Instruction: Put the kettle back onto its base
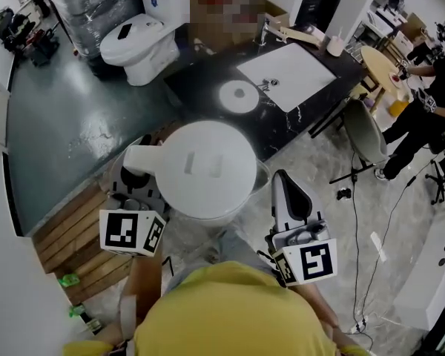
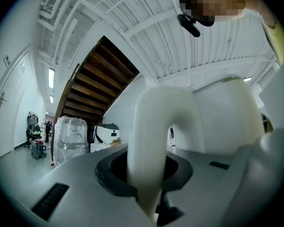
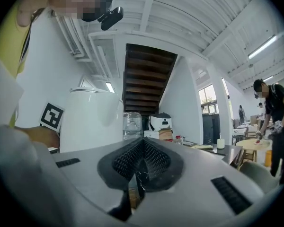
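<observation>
A white kettle (image 1: pixel 205 169) hangs in the air in front of me, seen from above in the head view. My left gripper (image 1: pixel 136 178) is shut on its curved handle (image 2: pixel 156 141), which fills the space between the jaws in the left gripper view; the kettle body (image 2: pixel 227 117) rises behind it. The round white base (image 1: pixel 239 96) lies farther off on a black counter (image 1: pixel 200 80). My right gripper (image 1: pixel 288 193) is beside the kettle on its right, shut with nothing in it (image 3: pixel 138 176). In the right gripper view the kettle (image 3: pixel 92 119) stands at the left.
A white board (image 1: pixel 285 74) lies on the counter next to the base. A white toilet (image 1: pixel 141 43) stands at the back left, with a wrapped bundle (image 1: pixel 89 6) beside it. A grey chair (image 1: pixel 365 132) and a person (image 1: pixel 430 102) are at the right. Wooden planks (image 1: pixel 74 236) run along the lower left.
</observation>
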Available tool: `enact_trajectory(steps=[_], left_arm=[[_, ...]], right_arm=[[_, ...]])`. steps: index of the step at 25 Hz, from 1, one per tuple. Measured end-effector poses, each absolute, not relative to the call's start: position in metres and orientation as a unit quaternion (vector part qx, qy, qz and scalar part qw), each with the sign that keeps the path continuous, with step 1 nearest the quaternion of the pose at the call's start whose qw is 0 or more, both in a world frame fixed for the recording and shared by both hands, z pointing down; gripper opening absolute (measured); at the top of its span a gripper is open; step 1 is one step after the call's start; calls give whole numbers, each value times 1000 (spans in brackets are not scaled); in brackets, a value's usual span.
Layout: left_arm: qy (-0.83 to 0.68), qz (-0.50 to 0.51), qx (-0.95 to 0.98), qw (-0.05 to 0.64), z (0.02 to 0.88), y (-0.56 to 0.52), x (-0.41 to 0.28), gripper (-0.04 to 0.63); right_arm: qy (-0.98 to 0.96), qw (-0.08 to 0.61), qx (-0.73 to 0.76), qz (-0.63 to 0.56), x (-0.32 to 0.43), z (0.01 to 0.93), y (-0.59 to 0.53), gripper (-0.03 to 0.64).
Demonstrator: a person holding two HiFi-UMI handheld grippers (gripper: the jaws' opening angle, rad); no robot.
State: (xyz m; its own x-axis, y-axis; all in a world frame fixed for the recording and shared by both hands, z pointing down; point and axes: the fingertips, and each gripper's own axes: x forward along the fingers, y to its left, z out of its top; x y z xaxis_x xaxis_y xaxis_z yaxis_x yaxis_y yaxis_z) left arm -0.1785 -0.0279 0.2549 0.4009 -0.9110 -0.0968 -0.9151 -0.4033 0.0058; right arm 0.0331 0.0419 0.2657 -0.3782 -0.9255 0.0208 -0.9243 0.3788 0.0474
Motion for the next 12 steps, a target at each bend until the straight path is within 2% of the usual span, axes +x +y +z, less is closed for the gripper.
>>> enact_trajectory(steps=[12], left_arm=[[559, 39, -828, 29, 253, -130, -137, 77]], right_arm=[[-843, 12, 538, -6, 68, 265, -67, 14]])
